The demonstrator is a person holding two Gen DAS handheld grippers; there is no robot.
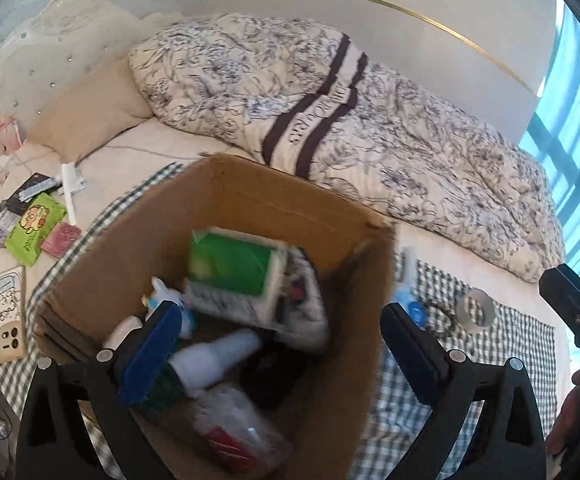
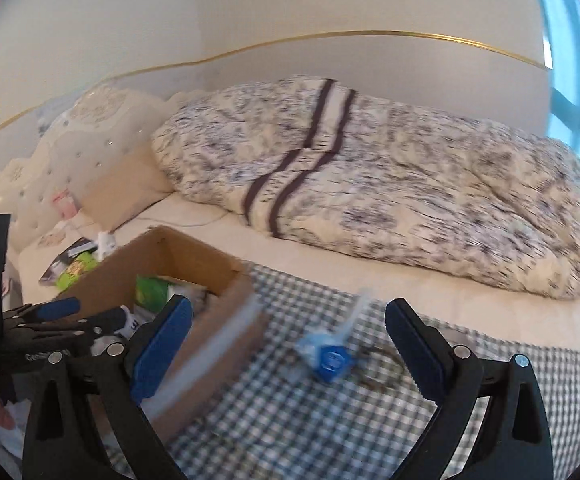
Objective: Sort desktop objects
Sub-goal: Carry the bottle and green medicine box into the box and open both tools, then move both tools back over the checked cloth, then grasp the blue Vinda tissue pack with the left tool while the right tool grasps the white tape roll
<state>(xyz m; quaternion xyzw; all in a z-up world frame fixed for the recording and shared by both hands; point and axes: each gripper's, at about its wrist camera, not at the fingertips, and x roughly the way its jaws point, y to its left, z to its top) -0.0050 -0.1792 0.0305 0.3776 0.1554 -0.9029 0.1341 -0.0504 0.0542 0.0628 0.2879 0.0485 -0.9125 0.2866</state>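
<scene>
An open cardboard box [image 1: 225,196] stands on a checked cloth [image 1: 502,340] on the bed. Inside lie a green-and-white box [image 1: 233,268], a white spray bottle [image 1: 213,356] and a clear packet [image 1: 233,428]. My left gripper [image 1: 285,344] hangs open over the box with nothing between its fingers. In the right wrist view the cardboard box [image 2: 181,256] sits at the left, and a blue-capped plastic item [image 2: 330,356] lies on the checked cloth [image 2: 450,432]. My right gripper [image 2: 290,344] is open above that cloth, nothing held. The left gripper [image 2: 81,314] shows at the far left.
A roll of clear tape [image 1: 476,310] and a blue item [image 1: 412,308] lie on the cloth right of the box. A phone [image 1: 9,320], a green packet [image 1: 33,228] and small boxes [image 1: 21,200] lie at the left. A patterned duvet [image 1: 330,120] fills the far side.
</scene>
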